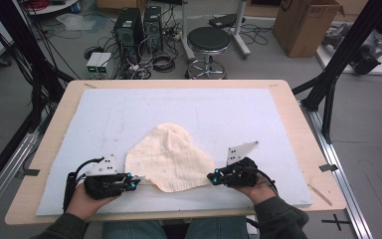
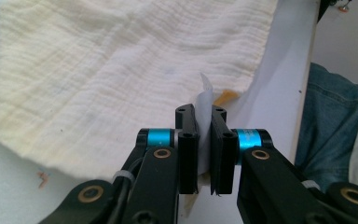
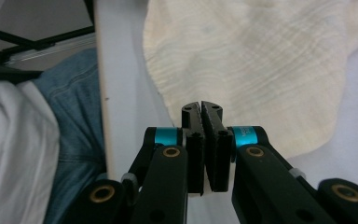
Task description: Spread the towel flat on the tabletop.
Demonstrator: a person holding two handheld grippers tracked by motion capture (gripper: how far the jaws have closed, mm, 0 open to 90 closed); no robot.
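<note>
Cloth: a cream crinkled cloth (image 1: 170, 158) is lying crumpled on the pale mat (image 1: 104, 119) covering the bench (image 1: 298, 129), near its front edge.
Left tool: the left tool (image 1: 138, 179) is pinching the cloth's left corner, jaws pressed together on it.
Right tool: the right tool (image 1: 210, 177) is pinching the cloth's right edge.

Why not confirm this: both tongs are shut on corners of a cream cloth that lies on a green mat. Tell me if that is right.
Not quite: the mat is pale blue-white, not green, as the high view shows. The left tongs and right tongs are shut on the cream cloth.
</note>
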